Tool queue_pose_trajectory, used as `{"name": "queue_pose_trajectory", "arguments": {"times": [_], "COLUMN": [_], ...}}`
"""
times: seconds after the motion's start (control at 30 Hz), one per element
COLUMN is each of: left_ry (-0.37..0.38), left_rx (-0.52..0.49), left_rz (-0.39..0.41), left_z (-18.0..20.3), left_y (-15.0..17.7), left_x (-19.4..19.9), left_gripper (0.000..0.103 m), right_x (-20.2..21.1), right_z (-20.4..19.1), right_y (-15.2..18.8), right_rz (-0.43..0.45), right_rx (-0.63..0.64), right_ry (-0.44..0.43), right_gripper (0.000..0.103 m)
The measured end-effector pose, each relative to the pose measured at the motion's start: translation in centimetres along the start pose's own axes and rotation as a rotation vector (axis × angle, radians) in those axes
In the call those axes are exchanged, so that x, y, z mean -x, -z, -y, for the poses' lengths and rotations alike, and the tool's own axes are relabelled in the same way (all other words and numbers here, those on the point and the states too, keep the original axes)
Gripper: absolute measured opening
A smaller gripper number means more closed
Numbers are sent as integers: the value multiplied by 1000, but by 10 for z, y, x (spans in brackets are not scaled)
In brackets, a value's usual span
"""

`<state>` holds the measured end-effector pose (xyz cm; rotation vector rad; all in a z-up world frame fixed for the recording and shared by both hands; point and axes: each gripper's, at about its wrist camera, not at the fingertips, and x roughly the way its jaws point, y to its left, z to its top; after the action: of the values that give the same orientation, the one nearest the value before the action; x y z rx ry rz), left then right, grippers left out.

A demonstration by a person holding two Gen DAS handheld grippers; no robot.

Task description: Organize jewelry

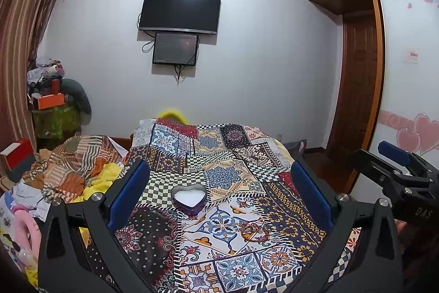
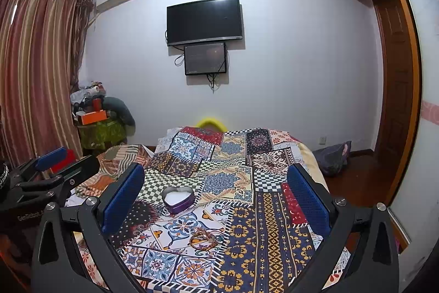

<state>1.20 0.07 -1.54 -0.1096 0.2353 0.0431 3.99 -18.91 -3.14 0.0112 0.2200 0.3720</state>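
A purple heart-shaped tin (image 1: 188,198) (image 2: 178,199) with a white lining stands open on the patchwork bedspread (image 1: 288,210) (image 2: 260,224). A thin reddish-brown bracelet (image 1: 253,229) (image 2: 205,237) lies on the cloth, nearer to me than the tin. My left gripper (image 1: 219,194) hangs open above the bed, with tin and bracelet showing between its blue pads. My right gripper (image 2: 216,194) is open too, nothing between its fingers. Each gripper shows at the edge of the other's view.
Crumpled striped and yellow cloth (image 1: 74,169) is piled at the bed's left. A cluttered green-covered stand (image 2: 98,128) sits by the curtain (image 2: 33,67). A TV (image 2: 204,19) hangs on the far wall. Wooden wardrobe and door (image 1: 356,89) are on the right, with a dark bag (image 2: 333,157) on the floor.
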Motion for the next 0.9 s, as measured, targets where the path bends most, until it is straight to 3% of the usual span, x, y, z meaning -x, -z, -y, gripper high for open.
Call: {"name": "queue_pose_trajectory", "arguments": {"times": [0.9], "left_ry": [7], "left_rx": [-4], "left_rz": [-10], "left_z": [2], "left_y": [3], "left_x": [-3], "left_gripper": [103], "right_x": [-6], "right_z": [0], "right_y": [-1], "right_rz": [-17], "right_rx": [1], "right_ry": [-4], "right_gripper": [103]}}
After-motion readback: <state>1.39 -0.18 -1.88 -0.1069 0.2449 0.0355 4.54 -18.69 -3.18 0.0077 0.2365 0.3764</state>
